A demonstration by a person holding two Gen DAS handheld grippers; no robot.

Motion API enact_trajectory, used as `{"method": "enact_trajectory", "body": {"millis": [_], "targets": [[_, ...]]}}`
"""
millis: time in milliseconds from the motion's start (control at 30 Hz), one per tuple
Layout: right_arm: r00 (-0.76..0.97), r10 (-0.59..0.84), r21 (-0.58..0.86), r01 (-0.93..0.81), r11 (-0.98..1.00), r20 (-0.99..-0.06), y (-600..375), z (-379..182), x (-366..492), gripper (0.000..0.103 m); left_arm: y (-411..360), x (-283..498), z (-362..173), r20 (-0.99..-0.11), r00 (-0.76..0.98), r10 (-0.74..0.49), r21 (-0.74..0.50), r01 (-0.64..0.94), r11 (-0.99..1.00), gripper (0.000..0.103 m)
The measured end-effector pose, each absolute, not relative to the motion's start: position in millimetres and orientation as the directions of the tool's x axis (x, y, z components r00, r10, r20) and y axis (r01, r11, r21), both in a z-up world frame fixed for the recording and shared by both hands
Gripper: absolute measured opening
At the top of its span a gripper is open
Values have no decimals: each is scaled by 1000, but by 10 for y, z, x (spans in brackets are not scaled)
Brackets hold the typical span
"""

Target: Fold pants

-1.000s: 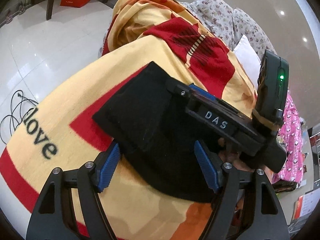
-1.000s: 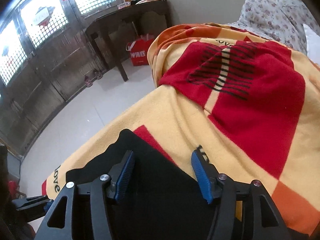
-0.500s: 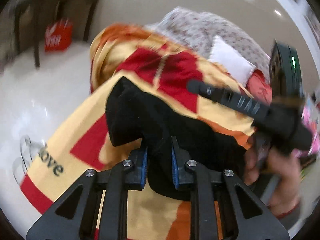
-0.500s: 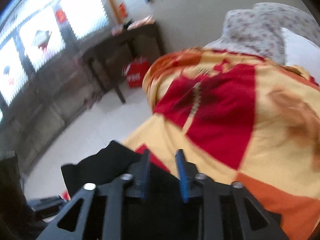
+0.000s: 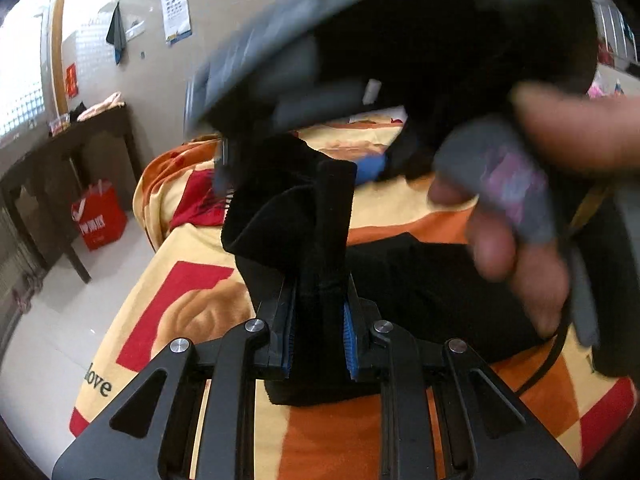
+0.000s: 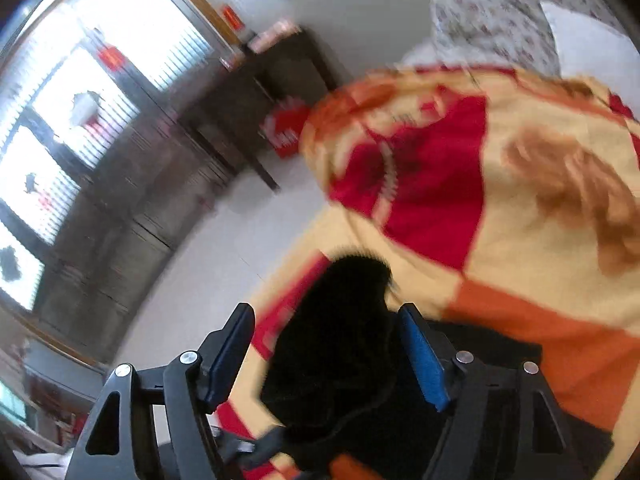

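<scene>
Pants (image 5: 304, 216), black, lie on the bed's patterned blanket (image 5: 192, 304), part-folded by my reading: one bunched edge is lifted, the rest lies toward three o'clock. The left hand-held gripper (image 5: 319, 334) pinches that raised fold. The right hand-held gripper (image 6: 328, 354) is opening, dark cloth between its pads but not pressed. Laying and flattening remain. Blanket print at seven o'clock reads "love" (image 5: 98, 384); the red bag's (image 5: 98, 220) lettering is illegible.
</scene>
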State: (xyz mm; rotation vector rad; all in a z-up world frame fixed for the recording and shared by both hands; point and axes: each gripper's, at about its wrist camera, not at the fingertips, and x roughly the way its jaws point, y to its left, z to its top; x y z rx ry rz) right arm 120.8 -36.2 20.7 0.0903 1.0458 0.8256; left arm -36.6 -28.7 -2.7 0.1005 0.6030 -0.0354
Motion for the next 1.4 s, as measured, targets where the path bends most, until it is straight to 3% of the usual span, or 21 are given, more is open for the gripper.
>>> {"method": "enact_trajectory", "body": {"millis": [67, 133, 167, 333, 533, 733, 900, 1000, 1100, 1233, 1367, 1400], "targets": [[245, 662, 444, -574, 688, -708, -397, 112, 1150, 54, -334, -374, -50, -572, 820, -1, 99, 70, 993, 18], [295, 667, 419, -591, 690, -684, -470, 148, 1094, 28, -363, -390, -61, -573, 819, 2, 114, 78, 990, 18], [325, 659, 390, -602, 697, -678, -504, 187, 1055, 22, -385, -391, -44, -571, 821, -2, 118, 85, 989, 18], [442, 640, 312, -610, 728, -629, -881, 445, 849, 16, -522, -397, 146, -569, 813, -120, 59, 186, 981, 18], [542, 595, 343, -499, 796, -593, -1747, 528, 662, 15, -859, -395, 256, -583, 753, -307, -30, 357, 934, 18], [590, 453, 318, -323, 891, -668, -2330, 95, 698, 15, -948, -307, 104, -683, 563, -466, -185, 484, 855, 19], [540, 424, 365, -218, 905, -728, -2587, -369, 840, 17, -710, -255, 85, -711, 582, -394, -146, 426, 893, 19], [577, 359, 335, -153, 930, -733, -2747, -273, 773, 40, -540, -153, 166, -706, 615, -350, -129, 374, 918, 19], [646, 304, 285, -137, 949, -700, -2823, -21, 599, 40, -427, -22, 164, -710, 635, -303, -115, 321, 940, 19], [671, 379, 309, -228, 923, -637, -2694, 158, 497, 40, -483, 273, 17, -741, 621, -257, -88, 290, 953, 19], [621, 390, 250, -304, 919, -680, -2317, 48, 609, 40, -607, 530, -164, -779, 591, -210, -60, 263, 963, 20], [611, 371, 222, -307, 925, -699, -2244, -17, 644, 40, -623, 560, -192, -781, 593, -194, -46, 255, 966, 24]]}}
